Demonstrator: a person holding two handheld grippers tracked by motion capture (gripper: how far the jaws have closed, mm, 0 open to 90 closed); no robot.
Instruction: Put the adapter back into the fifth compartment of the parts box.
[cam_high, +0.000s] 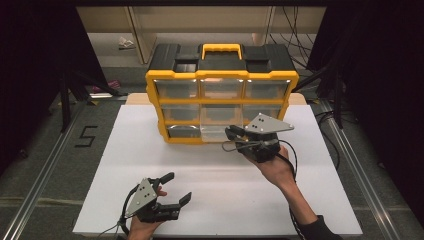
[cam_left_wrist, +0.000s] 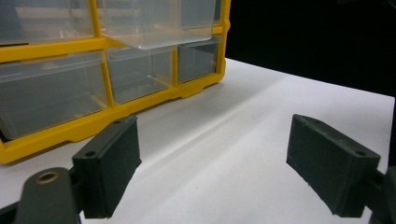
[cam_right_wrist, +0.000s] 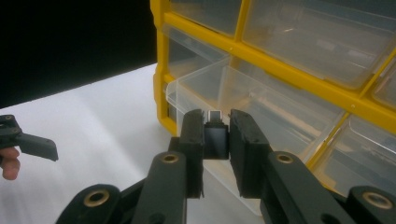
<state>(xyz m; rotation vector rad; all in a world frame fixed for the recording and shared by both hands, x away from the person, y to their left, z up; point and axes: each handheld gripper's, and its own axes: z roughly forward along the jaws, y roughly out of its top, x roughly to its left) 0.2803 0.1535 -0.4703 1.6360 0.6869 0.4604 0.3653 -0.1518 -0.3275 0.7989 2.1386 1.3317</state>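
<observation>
One small black block (cam_right_wrist: 215, 140), partly hidden, pinched in right claw (cam_right_wrist: 215, 145).

Drawer cabinet (cam_high: 221, 95) stands on table (cam_high: 150, 150), rear centre.

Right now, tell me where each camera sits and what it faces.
High view: above the table, looking down; both forearms, left tongs, right tongs.
Left gripper view: along open jaws toward the drawer cabinet.
Right gripper view: jaws clamp a small black item at the open drawer.
All views share the cabinet.
</observation>
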